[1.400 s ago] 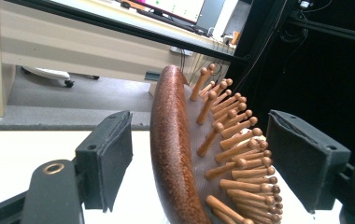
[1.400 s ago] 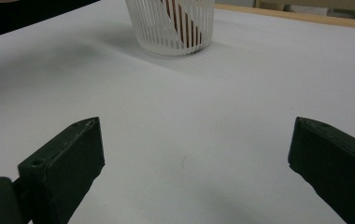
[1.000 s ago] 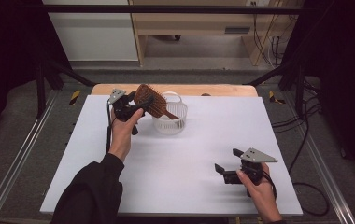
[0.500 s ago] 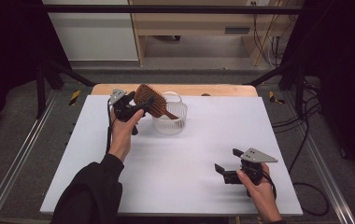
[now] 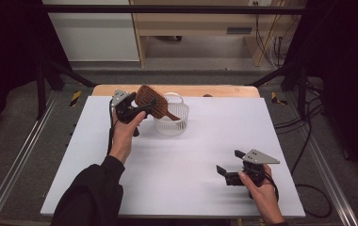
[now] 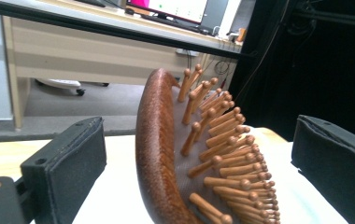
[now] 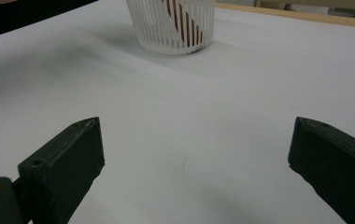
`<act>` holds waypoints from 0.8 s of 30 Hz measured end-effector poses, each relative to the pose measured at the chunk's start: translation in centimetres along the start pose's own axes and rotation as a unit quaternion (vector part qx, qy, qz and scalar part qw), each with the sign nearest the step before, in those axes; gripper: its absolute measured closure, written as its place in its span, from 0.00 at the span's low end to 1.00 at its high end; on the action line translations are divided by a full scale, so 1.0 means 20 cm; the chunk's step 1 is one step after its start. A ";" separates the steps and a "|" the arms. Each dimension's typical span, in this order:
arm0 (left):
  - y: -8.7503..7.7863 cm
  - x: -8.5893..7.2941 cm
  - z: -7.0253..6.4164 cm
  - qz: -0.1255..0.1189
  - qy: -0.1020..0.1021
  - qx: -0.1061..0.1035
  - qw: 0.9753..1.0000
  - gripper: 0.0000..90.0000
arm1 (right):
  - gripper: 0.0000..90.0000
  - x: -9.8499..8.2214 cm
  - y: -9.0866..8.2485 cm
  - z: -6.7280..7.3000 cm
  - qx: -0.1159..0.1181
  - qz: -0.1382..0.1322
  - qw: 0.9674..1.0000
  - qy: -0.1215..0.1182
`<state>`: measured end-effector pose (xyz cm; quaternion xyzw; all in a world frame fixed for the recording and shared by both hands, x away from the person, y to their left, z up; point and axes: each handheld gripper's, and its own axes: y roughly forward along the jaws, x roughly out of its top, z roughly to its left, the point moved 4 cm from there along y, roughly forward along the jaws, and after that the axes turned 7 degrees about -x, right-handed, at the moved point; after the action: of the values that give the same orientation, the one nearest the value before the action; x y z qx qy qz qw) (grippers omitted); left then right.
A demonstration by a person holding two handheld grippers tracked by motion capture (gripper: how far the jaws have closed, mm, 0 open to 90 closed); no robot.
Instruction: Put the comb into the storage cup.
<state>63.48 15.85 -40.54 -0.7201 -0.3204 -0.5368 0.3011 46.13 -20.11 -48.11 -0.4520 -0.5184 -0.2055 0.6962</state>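
1. Release step, by the look of it: the left hand-held gripper (image 5: 142, 109) has just been opening, and its jaws now stand clear on both sides of the hairbrush (image 6: 185, 163) between them.
2. The brush stands handle-down in the white slatted basket (image 5: 171, 123), head leaning on the rim.
3. Next move, I'd judge: back away without knocking it.
4. Brown wooden paddle with round-tipped pegs.
5. The right hand-held gripper (image 5: 236, 168) waits wide open and empty, low over the surface (image 5: 271, 122).
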 end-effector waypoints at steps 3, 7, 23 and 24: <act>0.00 0.00 0.00 0.000 0.001 0.001 1.000 0.04 | 0.04 0.00 0.00 0.00 0.000 0.001 1.000 0.000; 0.00 0.00 -0.01 -0.001 0.008 0.002 1.000 0.04 | 0.04 0.00 0.00 0.00 0.001 0.002 1.000 0.001; -0.02 0.01 -0.03 -0.006 0.028 0.008 1.000 0.04 | 0.04 0.00 0.00 0.00 0.003 0.003 1.000 0.000; -0.02 0.01 -0.03 -0.006 0.029 0.007 1.000 0.04 | 0.04 0.00 0.00 0.00 0.002 0.003 1.000 0.000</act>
<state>62.86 15.74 -40.09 -0.7002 -0.3199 -0.5570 0.3117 46.08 -20.03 -48.14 -0.4517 -0.5175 -0.2025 0.6979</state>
